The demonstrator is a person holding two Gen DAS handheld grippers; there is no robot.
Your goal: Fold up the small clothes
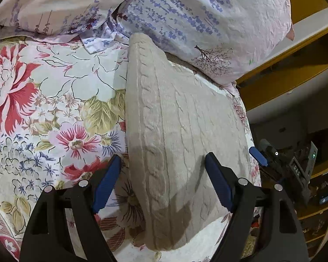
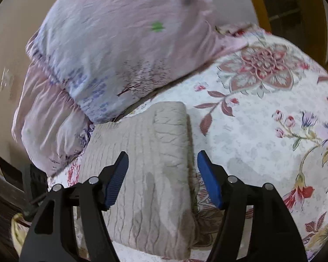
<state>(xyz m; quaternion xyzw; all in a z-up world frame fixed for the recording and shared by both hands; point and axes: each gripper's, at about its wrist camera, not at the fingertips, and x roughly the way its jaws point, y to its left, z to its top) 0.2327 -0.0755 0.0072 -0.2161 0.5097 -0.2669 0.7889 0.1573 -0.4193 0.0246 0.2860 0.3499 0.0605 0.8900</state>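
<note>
Your left gripper (image 1: 164, 161) fingers (image 1: 218, 183) stand wide apart, holding nothing, above the folded beige knit sweater (image 1: 181, 118). Your right gripper (image 2: 163, 159) fingers (image 2: 118, 179) are likewise spread and empty over the same sweater (image 2: 146, 152). It lies flat on the floral bedspread (image 1: 54, 91) near the bed's edge, its far end touching the lavender-print pillow (image 1: 207, 17).

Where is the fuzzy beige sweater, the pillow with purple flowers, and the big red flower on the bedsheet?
beige cable-knit sweater (image 1: 181, 118): left wrist view, middle of the folded top layer.
lavender-print pillow (image 1: 207, 21): left wrist view, its front face.
red flower (image 1: 8, 91): left wrist view, centre of the printed petals on the bedsheet.
</note>
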